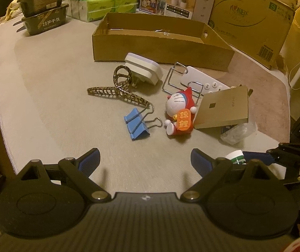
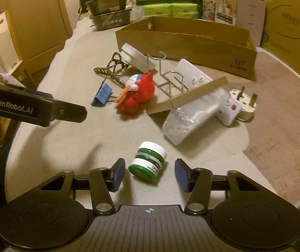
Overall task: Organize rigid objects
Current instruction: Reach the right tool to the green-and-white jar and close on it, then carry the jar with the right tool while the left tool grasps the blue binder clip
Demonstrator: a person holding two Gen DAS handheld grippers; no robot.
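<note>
Left gripper: black linkage, blue pads, silver pivot screws. Right gripper: same; white "GenRobot.AI" lettering.

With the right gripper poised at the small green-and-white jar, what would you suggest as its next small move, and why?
Probably ease the right gripper slightly forward and close on the small green-and-white jar. The jar lies tilted on the beige cloth between the blue pads, which do not yet touch it, with gaps on both sides. The shallow brown cardboard box behind looks a likely destination.

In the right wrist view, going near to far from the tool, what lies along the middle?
Right tool → green-and-white jar → red cat figurine → wire rack → open cardboard box.
</note>
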